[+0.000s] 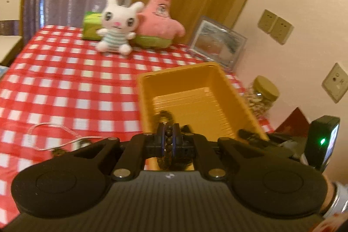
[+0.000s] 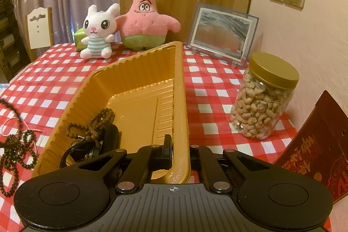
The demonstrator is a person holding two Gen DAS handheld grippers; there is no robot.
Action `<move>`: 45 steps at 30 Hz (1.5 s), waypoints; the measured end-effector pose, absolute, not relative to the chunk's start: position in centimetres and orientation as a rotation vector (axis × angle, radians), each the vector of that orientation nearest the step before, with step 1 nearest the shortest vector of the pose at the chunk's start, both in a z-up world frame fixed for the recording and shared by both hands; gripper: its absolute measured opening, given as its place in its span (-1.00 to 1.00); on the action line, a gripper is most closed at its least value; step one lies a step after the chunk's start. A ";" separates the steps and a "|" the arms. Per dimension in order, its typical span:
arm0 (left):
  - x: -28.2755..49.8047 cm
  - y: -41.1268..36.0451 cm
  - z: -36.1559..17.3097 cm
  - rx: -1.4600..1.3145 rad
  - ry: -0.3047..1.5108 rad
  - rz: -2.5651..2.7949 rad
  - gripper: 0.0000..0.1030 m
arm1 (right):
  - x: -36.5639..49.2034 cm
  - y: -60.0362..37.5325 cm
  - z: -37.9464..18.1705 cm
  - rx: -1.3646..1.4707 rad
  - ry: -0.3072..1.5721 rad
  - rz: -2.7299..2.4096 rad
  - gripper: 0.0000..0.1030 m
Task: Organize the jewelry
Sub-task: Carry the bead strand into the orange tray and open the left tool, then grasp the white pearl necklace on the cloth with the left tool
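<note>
An orange plastic tray sits on the red checked tablecloth. My left gripper is shut on a dark bead string and holds it over the tray's near left corner. My right gripper is shut on the tray's right rim. Inside the tray lie a brown bead bracelet and a black item. A dark bead necklace hangs at the left of the right wrist view. A white cord with a pendant lies on the cloth left of the tray.
A white rabbit plush, a pink star plush and a green box stand at the back. A photo frame and a cashew jar stand right of the tray. A red booklet leans at the right.
</note>
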State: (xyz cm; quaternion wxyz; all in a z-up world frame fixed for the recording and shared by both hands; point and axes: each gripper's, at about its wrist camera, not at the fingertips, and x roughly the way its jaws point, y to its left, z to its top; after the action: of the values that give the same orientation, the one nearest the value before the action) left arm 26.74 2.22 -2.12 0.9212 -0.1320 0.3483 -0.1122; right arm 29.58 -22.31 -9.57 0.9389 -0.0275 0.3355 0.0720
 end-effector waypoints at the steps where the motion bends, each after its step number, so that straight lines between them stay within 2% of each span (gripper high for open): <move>1: 27.0 1.6 -2.1 -0.270 0.712 -0.240 -0.90 | 29.6 -22.3 -9.5 -0.056 0.686 0.148 -0.92; 11: 30.4 -4.2 -2.7 -0.255 0.720 -0.308 -0.90 | 29.8 -22.1 -9.2 -0.052 0.685 0.158 -0.91; 21: 32.7 -6.3 -5.1 -0.274 0.797 -0.300 -0.87 | 29.9 -22.4 -9.3 -0.041 0.685 0.172 -0.90; 23: 32.9 -6.3 -5.3 -0.287 0.808 -0.297 -0.80 | 29.9 -22.4 -9.3 -0.039 0.688 0.174 -0.90; 24: 32.9 -6.3 -5.3 -0.288 0.809 -0.297 -0.69 | 29.9 -22.4 -9.3 -0.037 0.689 0.174 -0.90; 30: 32.5 -5.6 -4.7 -0.284 0.797 -0.267 -0.48 | 30.0 -22.5 -9.4 -0.030 0.692 0.173 -0.90; 36: 31.3 -3.3 -4.2 -0.287 0.781 -0.204 -0.33 | 30.0 -22.6 -9.4 -0.029 0.692 0.172 -0.90; 45: 27.9 3.2 -4.4 -0.293 0.786 -0.045 -0.27 | 30.1 -22.6 -9.4 -0.030 0.693 0.171 -0.90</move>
State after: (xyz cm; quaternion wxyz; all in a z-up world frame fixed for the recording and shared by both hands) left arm 27.91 3.16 -4.44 0.9130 -0.1424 0.3816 -0.0220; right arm 30.14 -22.57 -9.39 0.9369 -0.0148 0.3393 0.0835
